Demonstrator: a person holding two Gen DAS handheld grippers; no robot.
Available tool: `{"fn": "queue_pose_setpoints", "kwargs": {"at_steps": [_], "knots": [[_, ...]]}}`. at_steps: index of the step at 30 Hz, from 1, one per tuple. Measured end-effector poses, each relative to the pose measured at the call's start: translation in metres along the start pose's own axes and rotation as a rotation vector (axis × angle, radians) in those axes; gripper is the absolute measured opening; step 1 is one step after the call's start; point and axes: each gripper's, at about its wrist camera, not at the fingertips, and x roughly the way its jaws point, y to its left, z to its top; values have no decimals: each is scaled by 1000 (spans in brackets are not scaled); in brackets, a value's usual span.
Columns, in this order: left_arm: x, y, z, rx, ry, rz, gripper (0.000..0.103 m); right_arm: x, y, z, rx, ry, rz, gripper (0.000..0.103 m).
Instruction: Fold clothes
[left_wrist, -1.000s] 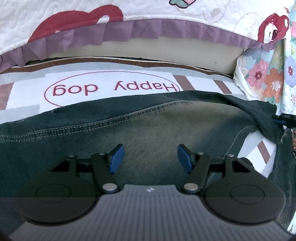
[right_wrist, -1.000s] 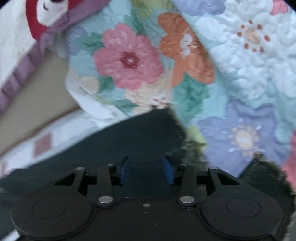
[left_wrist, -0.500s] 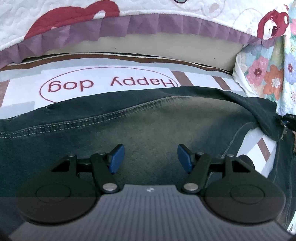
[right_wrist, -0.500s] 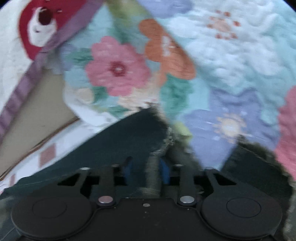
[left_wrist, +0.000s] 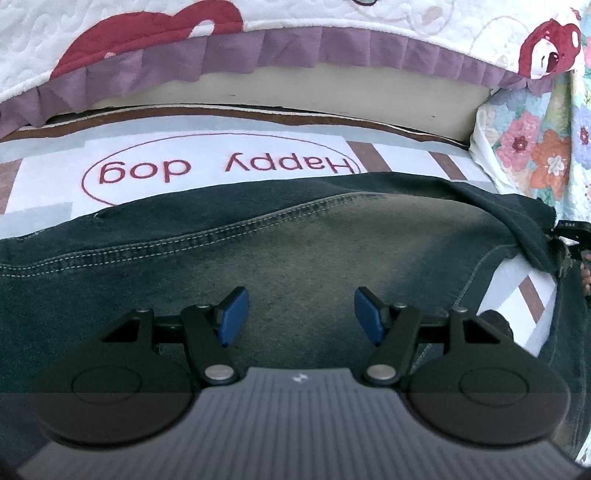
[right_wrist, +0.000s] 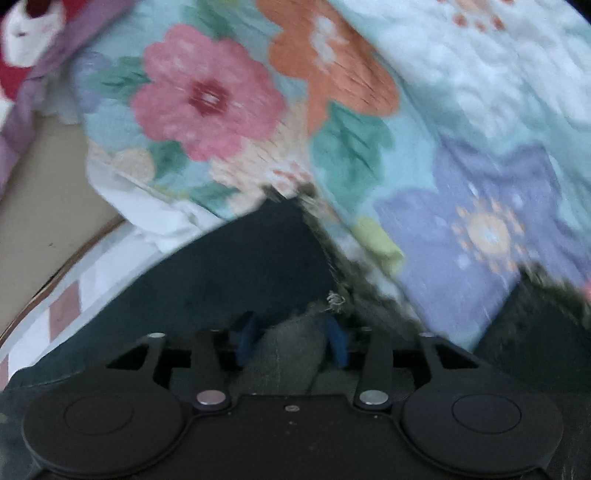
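Note:
Dark denim jeans (left_wrist: 295, 243) lie spread on a mat printed "Happy dog" (left_wrist: 221, 166). My left gripper (left_wrist: 299, 317) is open and empty, hovering just above the faded middle of the denim. My right gripper (right_wrist: 291, 339) is shut on a frayed hem of the jeans (right_wrist: 288, 354) and holds it lifted near the flowered quilt. In the left wrist view the right gripper (left_wrist: 572, 229) shows at the far right edge, holding the raised corner of the jeans.
A flowered quilt (right_wrist: 406, 129) hangs close in front of the right gripper and at the right of the left wrist view (left_wrist: 535, 155). A bed with a purple-frilled white cover (left_wrist: 295, 48) runs along the back. The mat's striped edge (right_wrist: 62, 314) lies left.
The right gripper has drawn the frayed hem up and swung slightly; more denim sits between its fingers. The left gripper stayed open, with the view shifting slightly.

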Motion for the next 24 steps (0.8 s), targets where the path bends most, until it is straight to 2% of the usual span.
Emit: {"fn": "queue_pose_setpoints", "kwargs": {"at_steps": [3,4,5,6,9,12,16,17,20,22,24], "knots": [[0,0,-1,1,-2,-2,63,0,-12,-6,107,-6,19,60],[0,0,-1,2,-3,-1,63,2,-13,-6,111,-18,27,57],[1,0,0,4,-5,0,63,4,-12,-6,98,-30,30,36],[0,0,0,8,-9,5,63,5,-8,-4,64,-41,26,6],[-4,-3,4,34,-39,29,63,-12,9,5,-21,-137,86,6],[-13,-1,9,66,-71,67,63,-58,31,23,-55,-275,288,6],[-37,10,14,86,-125,122,63,-149,46,40,26,-502,588,5],[-46,13,15,93,-141,136,63,-161,43,37,15,-522,590,4],[-68,26,11,129,-174,165,63,-170,26,28,-85,-489,469,4],[-78,41,4,139,-175,187,63,-152,5,16,-54,-415,398,4],[-87,56,-2,146,-171,217,63,-138,-9,6,-13,-391,345,4]]}}
